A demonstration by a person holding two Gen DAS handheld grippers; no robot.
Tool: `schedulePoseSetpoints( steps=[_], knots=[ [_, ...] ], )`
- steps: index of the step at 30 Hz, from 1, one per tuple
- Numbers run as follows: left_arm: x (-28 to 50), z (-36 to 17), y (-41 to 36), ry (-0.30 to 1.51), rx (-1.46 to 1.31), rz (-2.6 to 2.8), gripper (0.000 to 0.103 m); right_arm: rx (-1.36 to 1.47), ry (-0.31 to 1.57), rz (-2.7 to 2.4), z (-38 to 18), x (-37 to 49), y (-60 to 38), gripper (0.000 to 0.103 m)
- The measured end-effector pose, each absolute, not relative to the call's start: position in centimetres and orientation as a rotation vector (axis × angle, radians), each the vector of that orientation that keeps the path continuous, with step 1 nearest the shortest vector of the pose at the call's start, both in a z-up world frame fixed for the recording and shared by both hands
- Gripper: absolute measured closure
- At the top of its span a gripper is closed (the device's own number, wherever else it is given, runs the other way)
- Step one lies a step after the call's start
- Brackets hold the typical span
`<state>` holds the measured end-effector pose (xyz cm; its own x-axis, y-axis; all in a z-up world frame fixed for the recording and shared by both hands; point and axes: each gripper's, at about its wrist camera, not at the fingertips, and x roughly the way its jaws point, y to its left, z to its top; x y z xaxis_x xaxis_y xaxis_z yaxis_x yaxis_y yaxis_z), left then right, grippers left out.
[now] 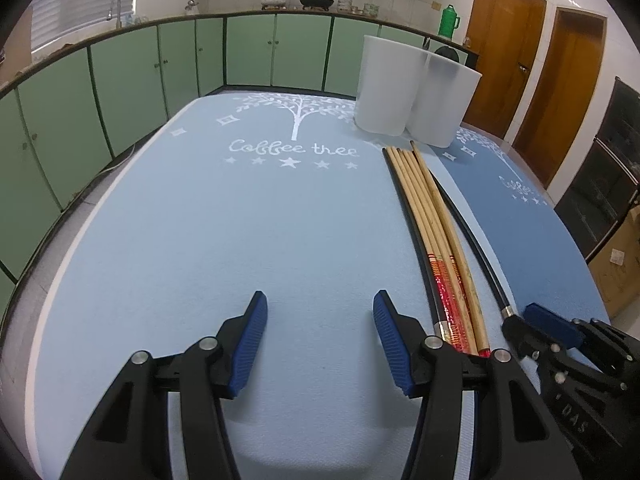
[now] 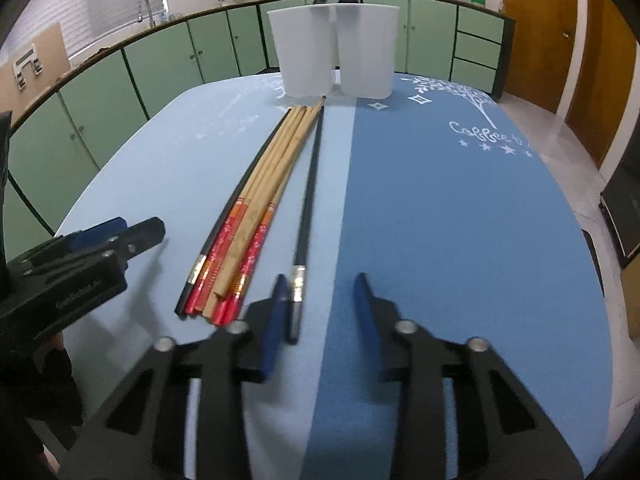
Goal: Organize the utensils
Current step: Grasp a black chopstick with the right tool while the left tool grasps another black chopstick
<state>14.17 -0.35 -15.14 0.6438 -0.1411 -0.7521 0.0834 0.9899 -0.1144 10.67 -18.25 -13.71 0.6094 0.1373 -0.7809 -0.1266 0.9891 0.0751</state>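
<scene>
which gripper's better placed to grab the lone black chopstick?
Right. The right gripper is open, its left finger beside the silver-capped end of the lone black chopstick. The left gripper, also open, sits over bare light-blue mat, beyond the bundle of wooden chopsticks.

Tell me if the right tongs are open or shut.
Open: the right tongs show a wide gap between blue fingers, holding nothing, beside the black chopstick.

Mats: light blue mat [image 1: 200,240] under left gripper [image 1: 320,320] is matt, finely napped cloth; darker blue mat [image 2: 460,220] under right gripper [image 2: 320,300], same texture. Gripper bodies black matt plastic, blue ribbed pads [image 1: 250,344], shiny metal pivot pins. Between the grippers: bare wooden chopsticks [image 2: 276,168] with glossy red foil ends; black chopstick [image 2: 312,184] smooth, metal band. Ahead: two cups [image 2: 332,48], translucent frosted white plastic.
</scene>
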Motion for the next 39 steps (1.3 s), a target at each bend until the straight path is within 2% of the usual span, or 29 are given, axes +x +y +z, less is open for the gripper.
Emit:
schedulePoseSetpoints(
  steps=[1, 4, 19, 35, 39],
  knots=[
    [14.2, -15.1, -0.4, 0.865, -0.068, -0.129, 0.048, 0.016, 0.904, 0.157, -13.7, 10.6, -18.3, 0.096],
    [14.2, -15.0, -0.8, 0.869, -0.061, -0.15, 0.048, 0.024, 0.899, 0.142, -13.6, 10.6, -18.7, 0.097],
    [13.0, -15.1, -4.7, 0.886, 0.015, -0.254, 0.048, 0.086, 0.892, 0.082, -13.8, 10.7, -22.6, 0.097],
    [12.6, -15.1, -3.9, 0.876, 0.03, -0.206, 0.047, 0.094, 0.886, 0.096, -13.7, 10.5, -22.9, 0.095],
    [12.8, -15.4, -4.3, 0.882, 0.055, -0.191, 0.052, 0.081, 0.879, 0.099, -13.9, 10.5, -22.7, 0.092]
  ],
)
